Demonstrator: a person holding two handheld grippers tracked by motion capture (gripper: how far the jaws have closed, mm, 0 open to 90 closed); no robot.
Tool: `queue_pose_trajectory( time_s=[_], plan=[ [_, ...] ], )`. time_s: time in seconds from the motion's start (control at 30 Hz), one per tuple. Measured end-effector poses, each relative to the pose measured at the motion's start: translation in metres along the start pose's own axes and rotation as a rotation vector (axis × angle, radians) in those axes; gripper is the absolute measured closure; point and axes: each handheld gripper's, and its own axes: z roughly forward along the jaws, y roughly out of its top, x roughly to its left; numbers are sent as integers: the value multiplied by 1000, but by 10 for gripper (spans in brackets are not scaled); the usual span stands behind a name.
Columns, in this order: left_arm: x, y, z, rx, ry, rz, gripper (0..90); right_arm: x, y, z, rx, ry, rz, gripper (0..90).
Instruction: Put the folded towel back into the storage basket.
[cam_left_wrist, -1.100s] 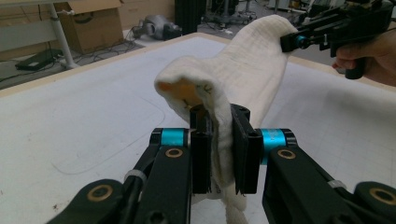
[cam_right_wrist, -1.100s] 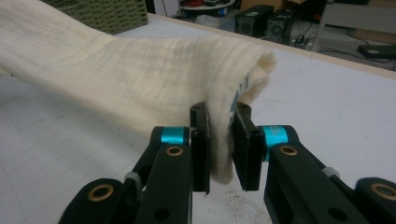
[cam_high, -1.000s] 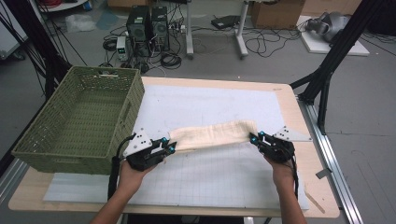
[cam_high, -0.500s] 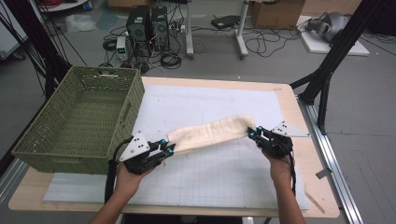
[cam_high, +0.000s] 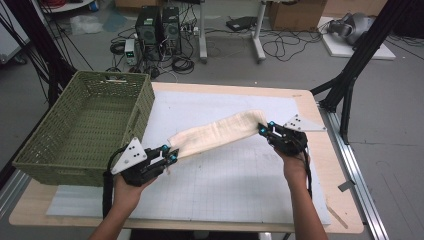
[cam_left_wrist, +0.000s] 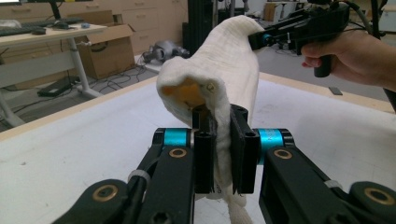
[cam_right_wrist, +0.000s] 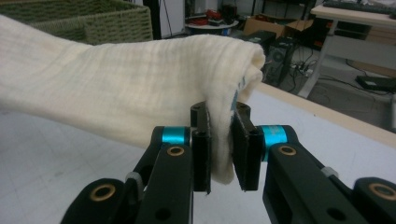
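Both tongs clamp the cream cloth: left tongs at its 8 o'clock end, right tongs at 2 o'clock, now lifted higher above the desk.

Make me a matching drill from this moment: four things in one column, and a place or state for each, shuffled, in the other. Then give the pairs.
Column one:
1. cream cloth
2. green woven basket
3. left hand-held gripper
4. right hand-held gripper

Column two:
A. sits on the table's left edge with nothing in it
B. shut on the cloth's end nearer the basket
C. held off the table, stretched between two grips
D. shut on the cloth's end toward the table's right side

Pairs: 1-C, 2-A, 3-B, 4-D
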Motion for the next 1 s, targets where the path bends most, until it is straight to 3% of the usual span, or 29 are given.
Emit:
queue_pose_trajectory(
  time_s=[0.23,0.53,0.73,1.0],
  plan=[
    [0,4,-6,-7,18,22,814,0,20,15,-4,-1,-6,790],
    [6,10,-23,-42,57,16,814,7,44,38,-21,20,-60,790],
    [8,12,-32,-56,79,18,814,10,63,56,-30,37,-54,790],
    [13,16,-47,-82,120,10,814,21,89,79,-35,58,-93,790]
  ],
)
